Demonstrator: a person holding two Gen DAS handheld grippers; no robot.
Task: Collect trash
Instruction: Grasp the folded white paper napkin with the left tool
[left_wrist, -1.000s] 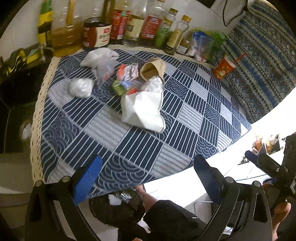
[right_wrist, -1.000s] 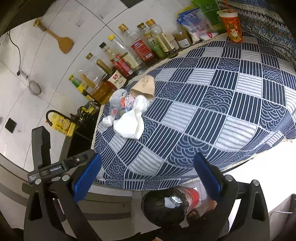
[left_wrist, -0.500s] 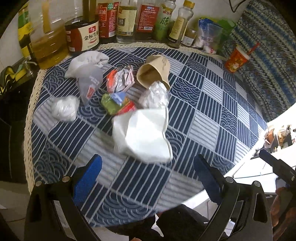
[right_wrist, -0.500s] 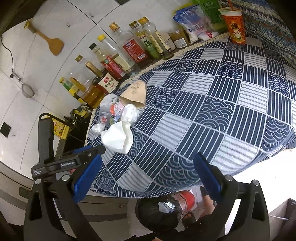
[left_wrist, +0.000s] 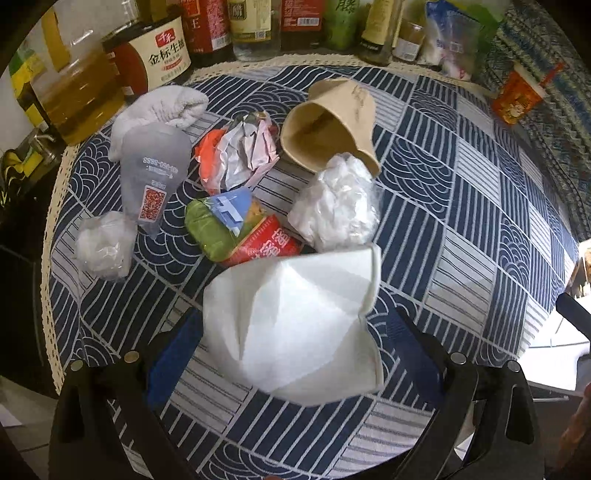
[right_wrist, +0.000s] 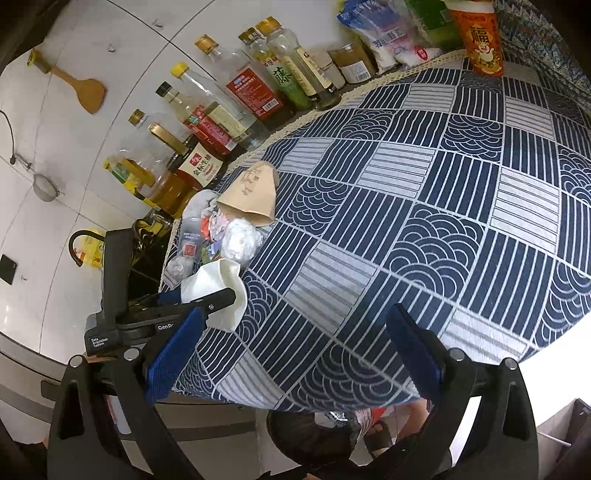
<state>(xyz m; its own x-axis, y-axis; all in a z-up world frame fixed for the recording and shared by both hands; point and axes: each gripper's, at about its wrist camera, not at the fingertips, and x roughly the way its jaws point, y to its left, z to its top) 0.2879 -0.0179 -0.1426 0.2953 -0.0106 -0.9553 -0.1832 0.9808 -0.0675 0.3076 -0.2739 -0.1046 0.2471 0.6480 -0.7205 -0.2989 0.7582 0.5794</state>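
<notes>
A pile of trash lies on the blue patterned tablecloth (left_wrist: 461, 221). Nearest is a folded white napkin (left_wrist: 295, 325), and my left gripper (left_wrist: 291, 319) stands open with a finger on each side of it. Behind the napkin are a green and red snack wrapper (left_wrist: 240, 229), crumpled clear plastic (left_wrist: 336, 206), a tipped brown paper cup (left_wrist: 328, 129), a crumpled pink wrapper (left_wrist: 240, 151) and a clear cup with a QR code (left_wrist: 151, 177). My right gripper (right_wrist: 295, 317) hangs open and empty over the table's near edge, right of the left gripper (right_wrist: 162, 314) and the napkin (right_wrist: 218, 291).
Several sauce and oil bottles (right_wrist: 251, 92) line the wall at the back of the table. An orange drink cup (right_wrist: 480, 37) stands at the far right corner. Below the table edge is a bin with a black liner (right_wrist: 314, 439), beside a person's sandalled foot (right_wrist: 380, 432).
My left gripper has moved forward over the table, from beyond its edge to around the white napkin. The right gripper has shifted slightly closer to the table, still open.
</notes>
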